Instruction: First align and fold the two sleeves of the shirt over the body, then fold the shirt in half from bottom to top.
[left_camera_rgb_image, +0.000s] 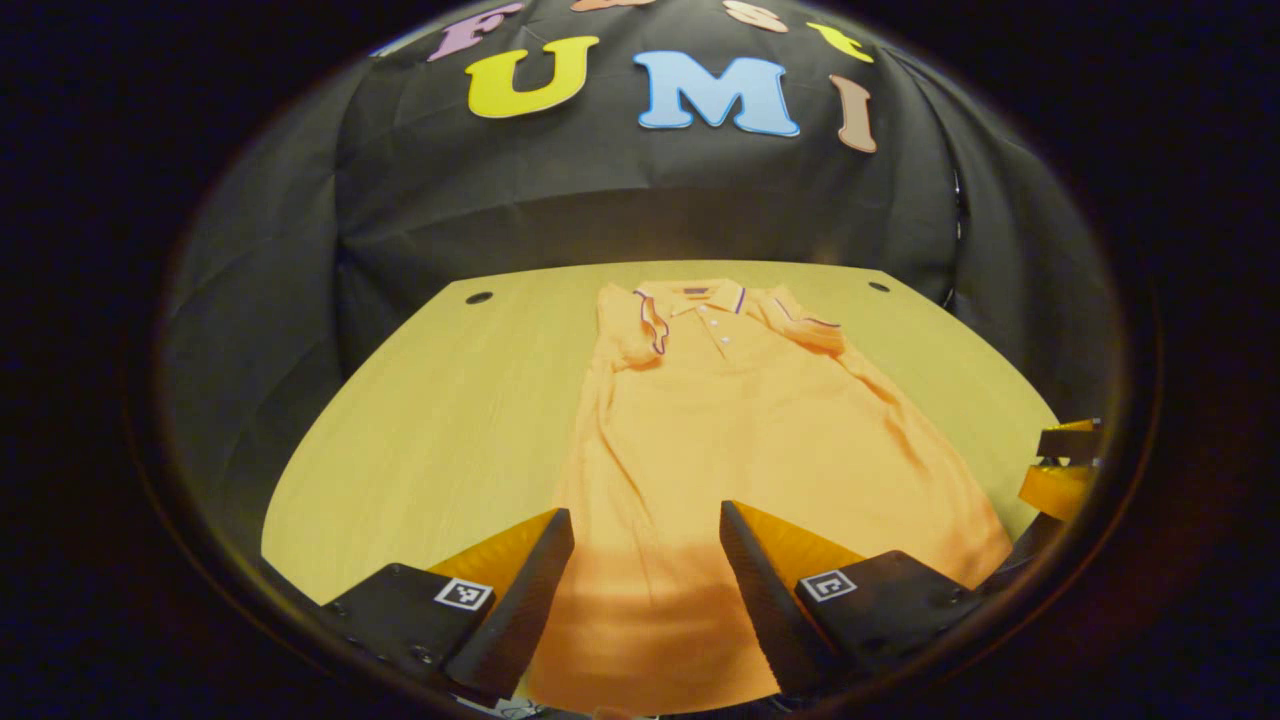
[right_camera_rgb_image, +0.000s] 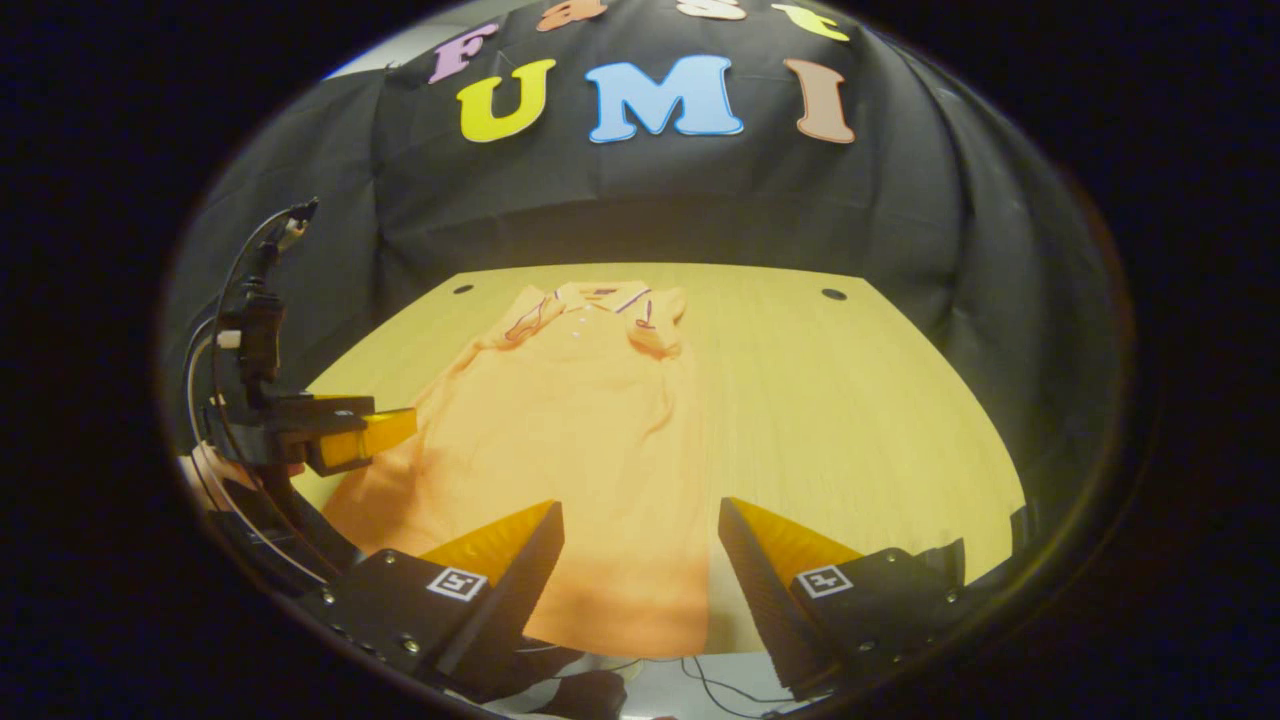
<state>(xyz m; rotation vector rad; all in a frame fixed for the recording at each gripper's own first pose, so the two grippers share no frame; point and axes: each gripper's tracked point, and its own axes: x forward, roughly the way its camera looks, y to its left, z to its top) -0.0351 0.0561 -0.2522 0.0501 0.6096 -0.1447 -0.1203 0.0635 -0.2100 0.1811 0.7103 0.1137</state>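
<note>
Both claws are hanging wide open over the near end of the orange shirt (left_camera_rgb_image: 740, 440), neither one gripping anything. Seen in the left gripper view, the left claw (left_camera_rgb_image: 647, 560) is hovering with the hem directly between and ahead of its fingers, and the collar (left_camera_rgb_image: 695, 300) is lying far ahead of it on the counter (left_camera_rgb_image: 430, 420). In the right gripper view, the right claw (right_camera_rgb_image: 640, 555) is sitting over the hem's right-hand corner, with bare counter ahead of its right finger and the shirt spreading ahead and off to its left; the left claw is showing there too, off to its left. Judging by how things lie, the sleeves (left_camera_rgb_image: 805, 325) are already looking folded in near the collar, so the bottom-to-top fold seems next. My worry is an uneven pinch: if either claw is catching just the top layer, or the two are lifting at different heights, the hem could be skewing and the tucked sleeves could be slipping back out.
</note>
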